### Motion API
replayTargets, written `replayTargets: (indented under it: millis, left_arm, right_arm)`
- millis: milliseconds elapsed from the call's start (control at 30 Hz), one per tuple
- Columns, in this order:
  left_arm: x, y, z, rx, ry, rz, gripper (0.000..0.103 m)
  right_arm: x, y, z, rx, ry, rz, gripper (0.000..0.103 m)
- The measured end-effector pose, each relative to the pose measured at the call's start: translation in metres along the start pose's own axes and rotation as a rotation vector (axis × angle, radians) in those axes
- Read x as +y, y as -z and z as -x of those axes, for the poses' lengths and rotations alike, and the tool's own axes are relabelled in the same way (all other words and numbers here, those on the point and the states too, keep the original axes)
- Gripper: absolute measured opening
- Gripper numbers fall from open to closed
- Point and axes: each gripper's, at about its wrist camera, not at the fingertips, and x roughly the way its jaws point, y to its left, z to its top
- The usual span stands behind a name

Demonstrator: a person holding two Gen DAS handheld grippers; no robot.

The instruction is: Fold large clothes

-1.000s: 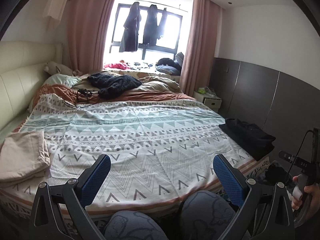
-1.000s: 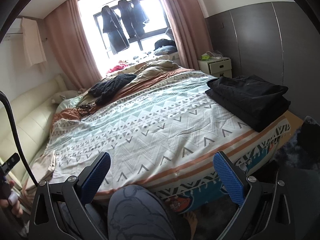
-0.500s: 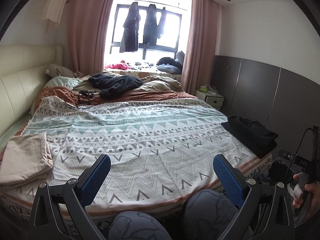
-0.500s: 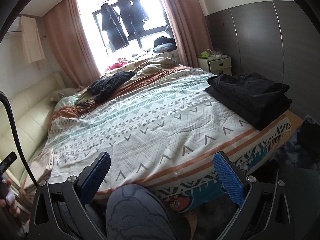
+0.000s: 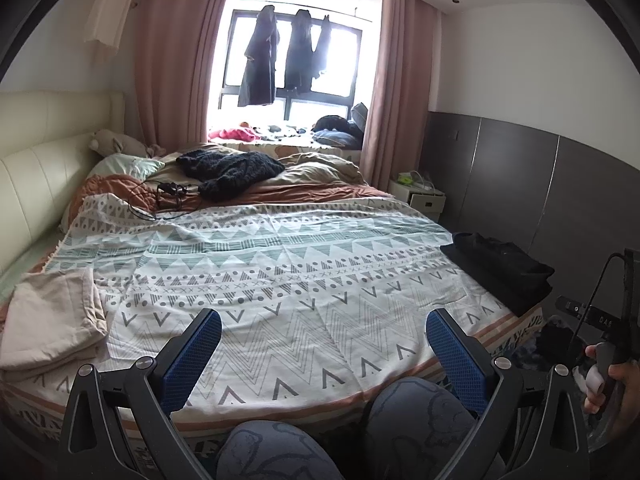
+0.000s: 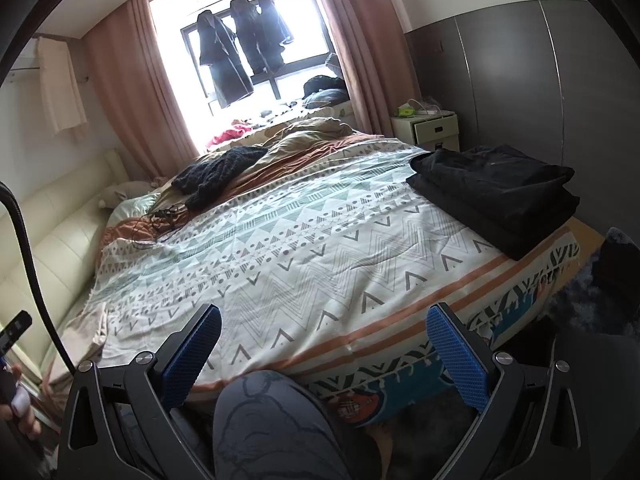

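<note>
Left wrist view: both claws, left claw (image 5: 322,346) and right claw (image 6: 322,346), stay spread wide and empty, having edged nearer the bed (image 5: 304,280); folded black clothes (image 6: 496,192) rest at its right edge.

A seated person holds both tools level above the knees (image 5: 416,412): left gripper (image 5: 324,354) and right gripper (image 6: 324,354) gape wide, blue pads (image 6: 192,350) empty, touching nothing.

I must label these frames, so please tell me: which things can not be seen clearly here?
- Beige cloth, left wrist view: its garment type is unclear; in the right wrist view the image edge cuts it.
- Folded black clothes: how many pieces cannot be counted.
- Small items on the window ledge: too small, backlit.
- Floor beside the bed: hidden by the right gripper and a knee.
</note>
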Motion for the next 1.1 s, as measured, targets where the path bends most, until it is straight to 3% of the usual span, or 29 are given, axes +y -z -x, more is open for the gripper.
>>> replayTargets:
  millis: [1100]
  left_arm:
    - [-0.0079,0.0053,0.0100,-0.005,0.006,-0.001,0.103]
  right_arm:
    - [0.0069,0.0049,0.0082,-0.005,0.004,-0.008,0.103]
